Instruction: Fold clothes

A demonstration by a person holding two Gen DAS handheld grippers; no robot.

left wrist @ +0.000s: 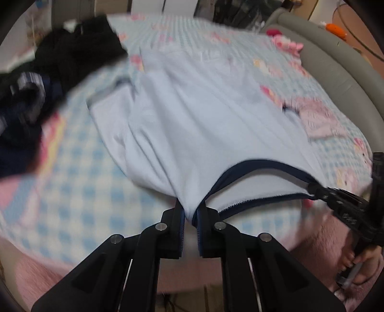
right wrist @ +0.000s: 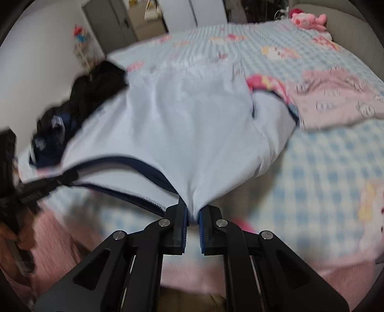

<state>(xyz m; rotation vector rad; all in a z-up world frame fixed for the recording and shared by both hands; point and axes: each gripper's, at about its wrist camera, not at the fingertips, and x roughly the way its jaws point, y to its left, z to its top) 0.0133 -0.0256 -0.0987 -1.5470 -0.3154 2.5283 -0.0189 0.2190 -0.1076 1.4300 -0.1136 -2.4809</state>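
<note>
A pale blue T-shirt [left wrist: 192,115] with a navy neckband [left wrist: 259,164] is stretched out over the bed, its far end resting on the checked sheet. My left gripper [left wrist: 190,213] is shut on the shirt's shoulder just left of the neck opening. My right gripper [right wrist: 193,214] is shut on the other shoulder of the same T-shirt [right wrist: 182,134]. Each gripper shows in the other's view: the right gripper [left wrist: 312,189] at the neckband's right end, the left gripper [right wrist: 69,178] at its left end. The frames are motion-blurred.
A heap of dark clothes [left wrist: 48,79] lies on the bed to the left. A pink garment [right wrist: 336,100] lies to the right, and a pink plush toy [right wrist: 309,18] sits at the far corner. A grey padded bed frame [left wrist: 340,72] runs along the right. A hand [left wrist: 360,264] holds the right gripper's handle.
</note>
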